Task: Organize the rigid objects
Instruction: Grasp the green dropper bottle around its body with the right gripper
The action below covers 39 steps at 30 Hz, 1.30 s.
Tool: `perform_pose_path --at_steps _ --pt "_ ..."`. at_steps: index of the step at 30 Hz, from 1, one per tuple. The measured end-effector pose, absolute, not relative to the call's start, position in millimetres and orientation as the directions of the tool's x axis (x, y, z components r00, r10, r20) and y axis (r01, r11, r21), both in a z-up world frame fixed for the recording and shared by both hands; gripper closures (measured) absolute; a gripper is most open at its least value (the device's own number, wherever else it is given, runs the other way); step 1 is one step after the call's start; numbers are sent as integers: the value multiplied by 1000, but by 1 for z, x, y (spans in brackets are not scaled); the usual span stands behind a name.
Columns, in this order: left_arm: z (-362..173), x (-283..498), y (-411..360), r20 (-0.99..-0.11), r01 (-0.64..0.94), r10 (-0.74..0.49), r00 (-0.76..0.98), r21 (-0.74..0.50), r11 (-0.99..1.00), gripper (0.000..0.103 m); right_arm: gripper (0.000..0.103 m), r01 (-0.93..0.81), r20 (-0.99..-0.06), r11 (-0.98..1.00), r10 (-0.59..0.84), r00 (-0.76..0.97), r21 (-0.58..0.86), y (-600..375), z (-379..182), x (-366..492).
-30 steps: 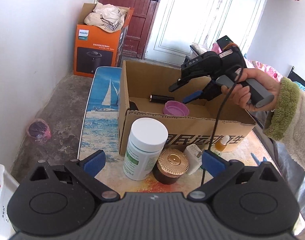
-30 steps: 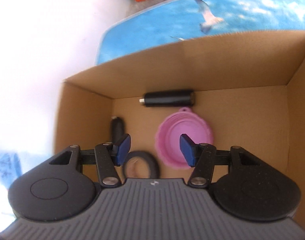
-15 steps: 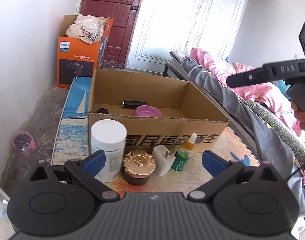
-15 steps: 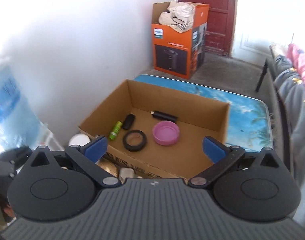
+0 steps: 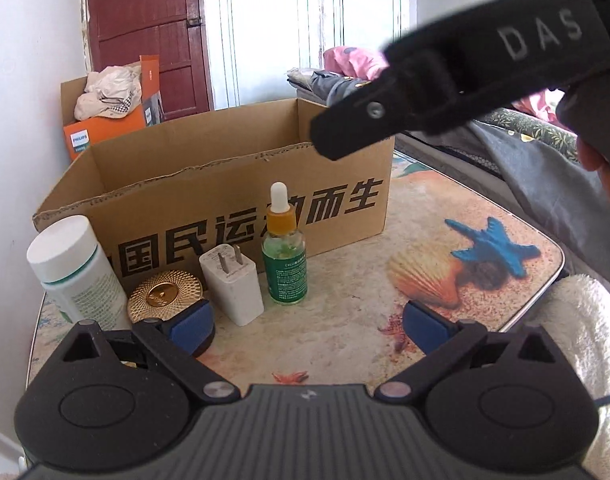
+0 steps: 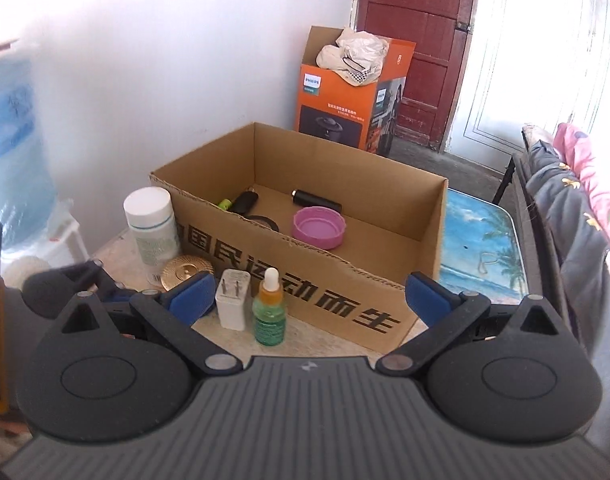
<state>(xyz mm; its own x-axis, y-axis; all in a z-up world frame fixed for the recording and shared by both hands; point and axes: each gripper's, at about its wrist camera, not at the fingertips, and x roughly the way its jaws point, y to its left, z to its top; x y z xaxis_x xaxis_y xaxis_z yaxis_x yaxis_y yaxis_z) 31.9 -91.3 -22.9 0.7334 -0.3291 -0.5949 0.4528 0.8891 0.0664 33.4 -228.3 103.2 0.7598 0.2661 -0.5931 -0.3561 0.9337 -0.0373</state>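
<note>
An open cardboard box (image 6: pixel 345 296) stands on the table (image 5: pixel 365 280). It holds a pink bowl (image 6: pixel 319 226), a black cylinder (image 6: pixel 315 200), a black tape ring (image 6: pixel 267 222) and two small items in the far left corner. In front of it stand a white bottle (image 5: pixel 69 268), a gold-lidded jar (image 5: pixel 165 294), a white charger (image 5: pixel 231 284) and a green dropper bottle (image 5: pixel 285 256). My left gripper (image 5: pixel 309 326) is open and low, just short of the charger and jar. My right gripper (image 6: pixel 309 296) is open and empty, above and behind these items; its body (image 5: pixel 465 72) crosses the left wrist view.
An orange appliance box (image 6: pixel 345 96) with cloth in it stands by a red door (image 6: pixel 417 48). A water jug (image 6: pixel 13 160) is at the left wall. A bed with grey and pink bedding (image 6: pixel 577 200) runs along the right. A blue seascape panel (image 6: pixel 481 248) lies behind the box.
My right gripper let go of the pink bowl inside the box, opened wide and drew back out to the near side. My left gripper sank and came closer to the items in front of the box.
</note>
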Motion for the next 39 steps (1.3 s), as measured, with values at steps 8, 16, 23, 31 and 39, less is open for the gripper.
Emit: perform_pose_path --at_steps 8,16,23,31,39 --pt "-41 51 -111 -565 408 -246 787 180 895 28 14 -330 -573 926 374 729 184 -230 66 59" --pt "-52 70 -120 -583 396 -225 781 182 900 56 55 -342 -598 901 434 674 267 -222 42 90" --pt "-53 79 -118 -590 392 -248 768 128 911 56 84 -344 -620 901 433 654 266 -218 38 99" --pt "-50 68 -125 -597 485 -360 717 55 873 56 86 -279 -645 912 410 645 302 -238 40 87" --pt "-48 53 -137 -591 547 -412 693 60 835 58 86 -204 -653 924 374 658 324 -266 37 64"
